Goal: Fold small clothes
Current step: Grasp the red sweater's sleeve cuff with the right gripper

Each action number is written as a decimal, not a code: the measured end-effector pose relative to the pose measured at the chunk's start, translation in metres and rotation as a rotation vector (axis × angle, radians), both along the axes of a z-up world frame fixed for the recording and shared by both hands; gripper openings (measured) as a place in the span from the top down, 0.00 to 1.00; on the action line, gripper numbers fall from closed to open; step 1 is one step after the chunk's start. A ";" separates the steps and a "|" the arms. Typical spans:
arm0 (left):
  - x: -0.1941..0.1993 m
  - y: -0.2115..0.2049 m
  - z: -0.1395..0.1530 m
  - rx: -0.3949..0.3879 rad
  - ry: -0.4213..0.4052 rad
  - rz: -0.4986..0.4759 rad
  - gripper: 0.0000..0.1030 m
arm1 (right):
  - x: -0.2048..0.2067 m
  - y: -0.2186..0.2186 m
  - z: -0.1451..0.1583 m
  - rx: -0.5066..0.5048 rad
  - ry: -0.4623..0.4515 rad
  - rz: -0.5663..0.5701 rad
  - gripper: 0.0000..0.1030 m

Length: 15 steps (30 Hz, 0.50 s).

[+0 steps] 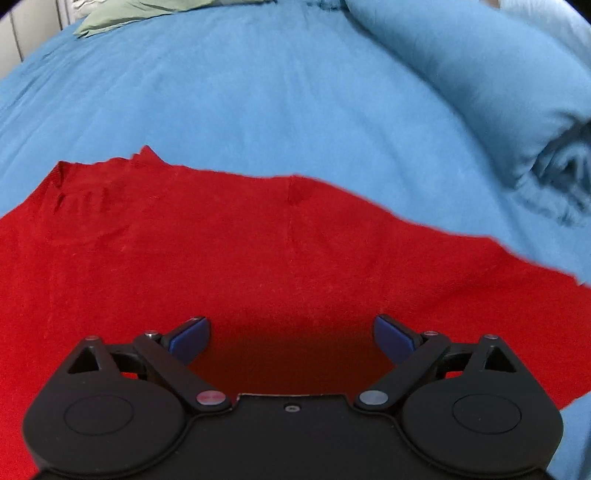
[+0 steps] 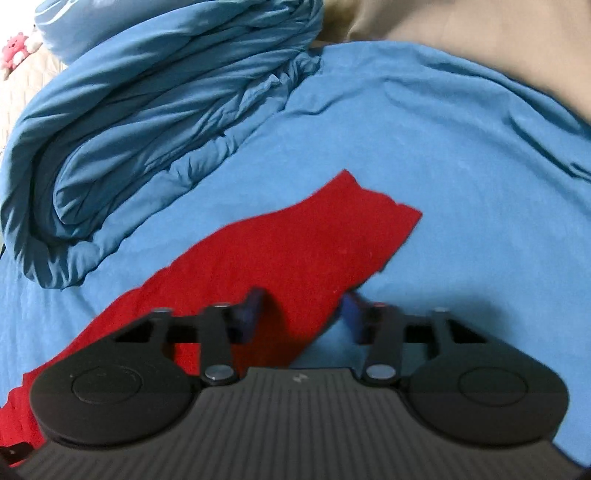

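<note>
Blue bed sheet [image 1: 258, 103]: spread flat, lightly creased. Blue duvet [image 2: 155, 122]: rolled and bunched, at 10 o'clock in the right wrist view. Green cloth [image 1: 122, 16]: folded, at 11 o'clock in the left wrist view. Pink plush toy [image 2: 14, 50]: far 10 o'clock corner.

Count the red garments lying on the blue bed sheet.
1. The red garment lies spread on the blue sheet under the left gripper; the right wrist view shows its sleeve-like end. More may lie outside the views.
</note>
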State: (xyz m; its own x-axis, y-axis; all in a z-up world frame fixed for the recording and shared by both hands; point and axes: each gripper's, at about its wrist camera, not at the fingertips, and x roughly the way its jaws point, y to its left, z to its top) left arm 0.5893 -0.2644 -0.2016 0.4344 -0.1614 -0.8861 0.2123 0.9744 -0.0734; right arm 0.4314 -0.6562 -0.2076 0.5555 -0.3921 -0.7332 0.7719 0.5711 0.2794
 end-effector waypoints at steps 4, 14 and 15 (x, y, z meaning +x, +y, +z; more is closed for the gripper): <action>0.002 -0.004 0.006 0.039 -0.005 -0.044 0.03 | 0.010 0.012 0.028 -0.022 -0.069 0.060 0.79; -0.012 0.137 0.096 -0.016 -0.179 0.027 0.03 | 0.080 0.213 0.131 -0.075 -0.426 0.608 0.80; -0.013 0.157 0.100 -0.011 -0.200 0.052 0.02 | 0.086 0.243 0.129 -0.071 -0.431 0.684 0.80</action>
